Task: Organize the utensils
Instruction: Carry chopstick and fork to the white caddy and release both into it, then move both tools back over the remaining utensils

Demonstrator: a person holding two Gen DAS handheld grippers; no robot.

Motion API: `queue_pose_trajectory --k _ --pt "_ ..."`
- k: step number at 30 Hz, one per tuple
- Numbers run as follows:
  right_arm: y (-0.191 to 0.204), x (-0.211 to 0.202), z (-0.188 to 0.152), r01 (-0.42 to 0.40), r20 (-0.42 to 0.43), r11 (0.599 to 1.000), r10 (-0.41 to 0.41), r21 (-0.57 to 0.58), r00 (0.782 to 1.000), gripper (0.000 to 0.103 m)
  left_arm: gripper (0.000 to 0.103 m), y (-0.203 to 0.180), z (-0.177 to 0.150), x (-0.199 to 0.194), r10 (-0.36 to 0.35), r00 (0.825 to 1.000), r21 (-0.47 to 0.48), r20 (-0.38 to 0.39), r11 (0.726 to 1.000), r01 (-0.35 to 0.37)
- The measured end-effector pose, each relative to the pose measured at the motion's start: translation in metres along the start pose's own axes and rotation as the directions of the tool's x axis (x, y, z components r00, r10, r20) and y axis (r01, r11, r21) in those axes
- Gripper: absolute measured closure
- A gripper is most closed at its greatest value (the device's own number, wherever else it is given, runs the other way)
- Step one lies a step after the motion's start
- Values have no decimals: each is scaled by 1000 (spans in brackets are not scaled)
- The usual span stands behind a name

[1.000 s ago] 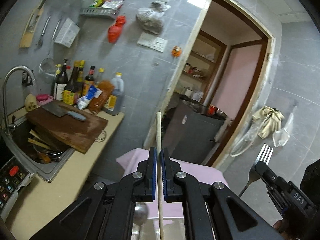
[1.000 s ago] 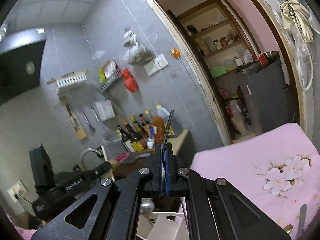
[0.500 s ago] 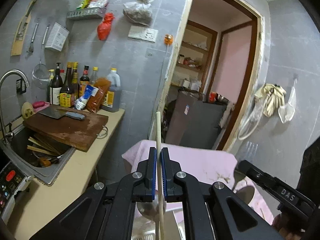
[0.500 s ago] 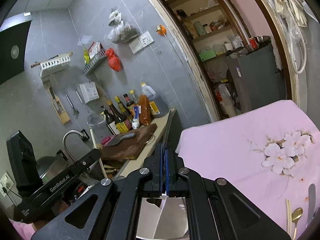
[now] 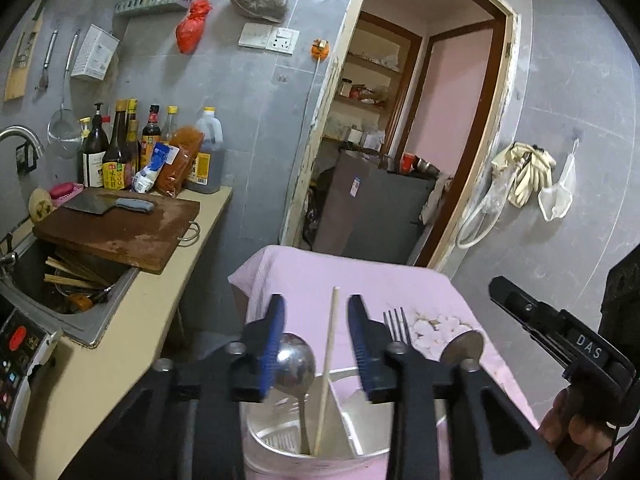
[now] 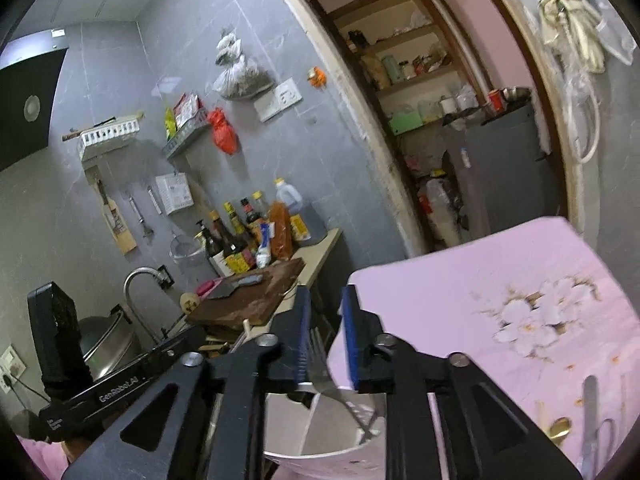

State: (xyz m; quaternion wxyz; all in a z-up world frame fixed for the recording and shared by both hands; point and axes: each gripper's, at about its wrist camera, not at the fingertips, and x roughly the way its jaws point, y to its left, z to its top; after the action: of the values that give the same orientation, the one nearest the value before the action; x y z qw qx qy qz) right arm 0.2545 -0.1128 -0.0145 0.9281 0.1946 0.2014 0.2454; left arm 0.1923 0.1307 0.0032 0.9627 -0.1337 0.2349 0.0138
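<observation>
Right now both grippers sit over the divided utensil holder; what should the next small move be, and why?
Probably lift both grippers straight up and clear. The left gripper is open, with the chopstick standing free in the utensil holder beside a spoon. The right gripper is open too, its fork resting in the holder. More utensils lie on the pink cloth.

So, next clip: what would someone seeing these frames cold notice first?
Probably the white utensil holder at the bottom of both views, on the pink flowered cloth, with a chopstick, a spoon and a fork standing in it. The left gripper and right gripper both sit open just above it. Next comes the cluttered counter at left, with a cleaver lying on a wooden cutting board.
</observation>
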Motion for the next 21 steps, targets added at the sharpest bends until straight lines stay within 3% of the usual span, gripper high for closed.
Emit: queue_pose_trajectory --k 4,6,11,15,21 --pt "-10 -30 14 75 39 997 -74 -28 997 59 52 -17 6 -8 -11 1000 2 23 1000 11" --pt "-14 -41 21 108 55 993 -105 -42 993 46 43 -26 8 -9 -16 999 14 31 1000 16" --pt "-32 -76 34 219 99 971 -209 -95 973 27 15 -63 8 -15 -28 996 54 81 998 24" --pt "-49 -98 39 298 114 949 -286 -107 952 11 6 -95 1 -14 -43 994 88 98 996 34" --pt "-82 -125 44 375 120 917 -361 -133 925 2 5 -137 -14 -7 -72 994 128 79 990 61"
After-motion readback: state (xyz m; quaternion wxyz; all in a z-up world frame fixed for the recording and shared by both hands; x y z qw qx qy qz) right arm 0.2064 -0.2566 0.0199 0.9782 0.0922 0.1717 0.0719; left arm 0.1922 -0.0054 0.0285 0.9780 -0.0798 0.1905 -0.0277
